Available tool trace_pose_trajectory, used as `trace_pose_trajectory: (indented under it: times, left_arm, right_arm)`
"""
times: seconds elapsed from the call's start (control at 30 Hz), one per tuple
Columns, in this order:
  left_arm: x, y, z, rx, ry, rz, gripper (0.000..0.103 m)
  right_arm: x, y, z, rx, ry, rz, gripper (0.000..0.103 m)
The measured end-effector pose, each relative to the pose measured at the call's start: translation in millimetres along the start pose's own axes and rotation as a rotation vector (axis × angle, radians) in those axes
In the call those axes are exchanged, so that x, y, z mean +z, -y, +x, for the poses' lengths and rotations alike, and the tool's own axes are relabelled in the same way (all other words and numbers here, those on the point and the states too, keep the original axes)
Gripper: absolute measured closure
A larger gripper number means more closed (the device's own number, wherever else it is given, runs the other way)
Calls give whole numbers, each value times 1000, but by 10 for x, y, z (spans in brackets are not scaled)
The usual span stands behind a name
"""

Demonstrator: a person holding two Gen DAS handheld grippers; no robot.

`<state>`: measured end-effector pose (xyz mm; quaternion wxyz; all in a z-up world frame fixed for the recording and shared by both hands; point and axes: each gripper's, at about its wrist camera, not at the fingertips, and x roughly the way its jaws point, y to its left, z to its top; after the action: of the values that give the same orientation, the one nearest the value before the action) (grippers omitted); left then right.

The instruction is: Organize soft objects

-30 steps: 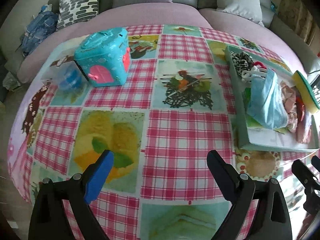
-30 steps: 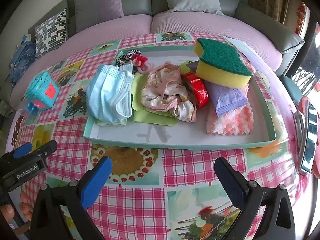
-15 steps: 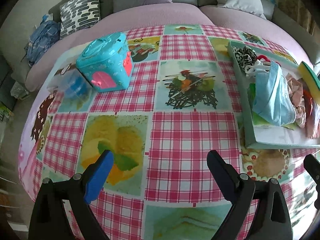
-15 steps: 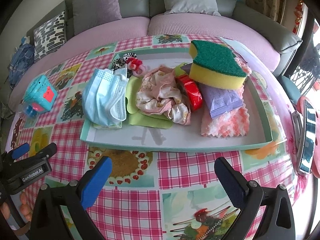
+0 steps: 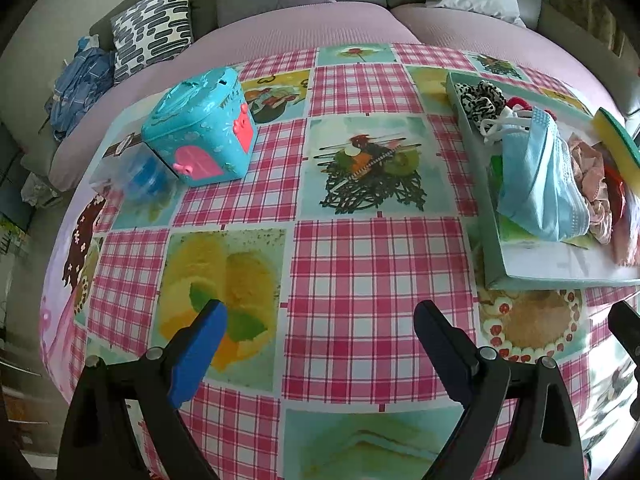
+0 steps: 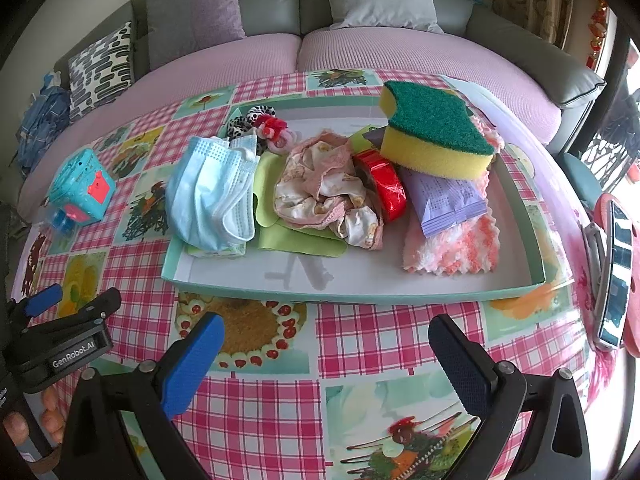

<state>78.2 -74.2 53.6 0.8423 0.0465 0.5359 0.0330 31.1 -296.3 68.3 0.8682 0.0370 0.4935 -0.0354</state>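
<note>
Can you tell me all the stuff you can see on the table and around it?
tray: 1, mint green, on the table's right part
face masks: a bunch, count unclear, light blue, tray's left end
sponge: 1, yellow with green top, atop the pile in the tray
red roll: 1, red, middle of tray
crumpled cloth: 1, pink and cream, middle of tray
purple packet: 1, lilac, under the sponge
knitted cloth: 1, orange and white, tray's right end
green sheet: 1, lime, under the cloth
scrunchie: 1, black and white, tray's far left corner
toy box: 1, turquoise with pink, table's left side
tablecloth: 1, pink check with pictures
sofa: 1, grey and lilac, behind the table
left gripper: open, empty
right gripper: open, empty
</note>
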Motion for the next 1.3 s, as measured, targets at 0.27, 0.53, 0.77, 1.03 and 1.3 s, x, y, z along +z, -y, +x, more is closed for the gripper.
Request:
trace_pose_trajectory:
  times: [0.27, 0.53, 0.77, 1.03, 1.3]
  left_arm:
    - [-6, 17, -11, 6, 6, 2, 9]
    - [-1, 15, 4, 5, 1, 5, 9]
    - [2, 16, 10, 6, 1, 6, 9]
    - [3, 16, 12, 6, 0, 6, 9]
    - [2, 14, 14, 6, 1, 9, 9]
  right_arm:
    - [-9, -22, 11, -7, -2, -7, 0]
    - [-10, -22, 28, -10, -7, -8, 0]
    - [-13, -23, 25, -13, -8, -7, 0]
    - [-15, -20, 34, -16, -12, -11, 0]
    - [-14, -19, 36, -18, -13, -10, 0]
